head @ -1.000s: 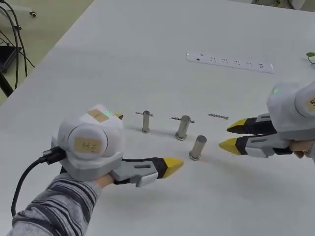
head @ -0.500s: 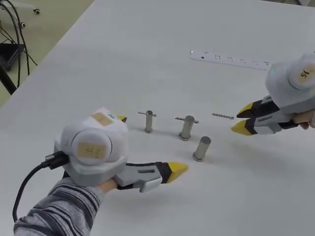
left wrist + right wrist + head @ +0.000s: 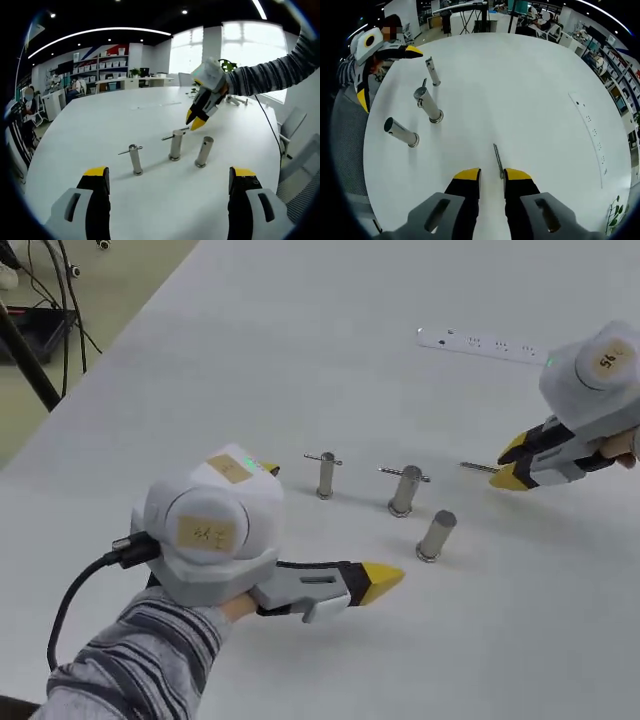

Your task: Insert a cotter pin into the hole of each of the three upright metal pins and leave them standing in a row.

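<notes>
Head view: my left gripper (image 3: pixel 326 524) hovered at 7 o'clock over the white worktop (image 3: pixel 300 360). Its jaws were spread wide and held nothing, parked short of the standing pieces, I judge, so as not to knock them. The left metal pin (image 3: pixel 325 480) and the middle metal pin (image 3: pixel 402 495) stood upright, each with a crosswise cotter pin (image 3: pixel 404 475) through its top. The bare metal pin (image 3: pixel 436 536) stood at 5 o'clock from the middle one, nearer me and a little out of line, its hole unfilled. At 2 o'clock from it the loose cotter pin (image 3: pixel 478 467) lay flat, with my right gripper (image 3: pixel 508 464) tipped down just beside it. A power strip (image 3: pixel 480 345) lay well beyond, at 1 o'clock.

Left gripper view: my own jaws rose at 7 and 5 o'clock, far apart, framing all three metal pins. The right gripper showed at 1 o'clock, yellow tips aimed down at the worktop behind the middle metal pin.

Right gripper view: the jaws stood a narrow gap apart and clamped nothing. The loose cotter pin lay at 12 o'clock, its near end beside the inner edge of the right-hand jaw; I could not tell whether they touched. The three metal pins stood at 10 o'clock. The slim opening suited so thin a wire, I judge, and picking it up flat off the worktop would call for a low, careful pinch.
</notes>
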`<state>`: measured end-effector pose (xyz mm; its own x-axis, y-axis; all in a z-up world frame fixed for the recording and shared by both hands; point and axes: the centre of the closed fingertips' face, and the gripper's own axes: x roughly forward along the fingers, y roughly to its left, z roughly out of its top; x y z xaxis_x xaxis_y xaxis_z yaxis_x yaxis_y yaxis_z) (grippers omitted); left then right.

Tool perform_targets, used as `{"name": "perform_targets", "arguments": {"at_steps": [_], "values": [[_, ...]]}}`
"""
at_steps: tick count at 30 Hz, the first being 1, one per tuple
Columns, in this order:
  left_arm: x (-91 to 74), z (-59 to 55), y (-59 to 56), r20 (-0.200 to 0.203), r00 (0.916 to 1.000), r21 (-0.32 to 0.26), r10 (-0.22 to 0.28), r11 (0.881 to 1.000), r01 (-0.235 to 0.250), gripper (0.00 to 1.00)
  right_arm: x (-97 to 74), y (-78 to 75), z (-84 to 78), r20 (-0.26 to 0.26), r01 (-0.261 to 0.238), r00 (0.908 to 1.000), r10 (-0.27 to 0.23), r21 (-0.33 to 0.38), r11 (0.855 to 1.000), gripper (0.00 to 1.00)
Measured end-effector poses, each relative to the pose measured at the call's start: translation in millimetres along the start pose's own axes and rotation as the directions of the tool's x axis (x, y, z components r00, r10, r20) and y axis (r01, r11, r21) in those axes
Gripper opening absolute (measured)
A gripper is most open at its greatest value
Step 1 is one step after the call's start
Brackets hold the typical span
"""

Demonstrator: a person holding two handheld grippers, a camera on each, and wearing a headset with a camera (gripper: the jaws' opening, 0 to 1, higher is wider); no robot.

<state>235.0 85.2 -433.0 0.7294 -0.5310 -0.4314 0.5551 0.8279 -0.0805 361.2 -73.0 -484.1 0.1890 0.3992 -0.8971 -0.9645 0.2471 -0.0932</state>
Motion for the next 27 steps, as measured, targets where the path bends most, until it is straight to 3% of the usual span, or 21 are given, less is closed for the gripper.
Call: {"name": "perform_targets", "arguments": {"at_steps": [2, 19, 27], "values": [[0.2, 0.3, -0.5, 0.001, 1.0, -0.001, -0.003, 1.0, 0.003, 0.99, 5.5, -6.2, -3.5, -0.01, -0.005, 0.9999, 0.005, -0.006, 1.0, 0.13], [1.6, -1.0, -4.8, -0.003, 0.9998, 0.003, -0.018, 1.0, 0.018, 0.97, 8.5, -8.9, -7.8, -0.064, -0.029, 0.9975, 0.029, 0.012, 1.0, 0.0], [2.0, -3.2, -5.3, -0.014, 0.9997, 0.004, -0.021, 1.0, 0.021, 0.97, 8.6, -9.3, -7.9, -0.074, -0.037, 0.9967, 0.034, -0.045, 0.998, 0.0]]}}
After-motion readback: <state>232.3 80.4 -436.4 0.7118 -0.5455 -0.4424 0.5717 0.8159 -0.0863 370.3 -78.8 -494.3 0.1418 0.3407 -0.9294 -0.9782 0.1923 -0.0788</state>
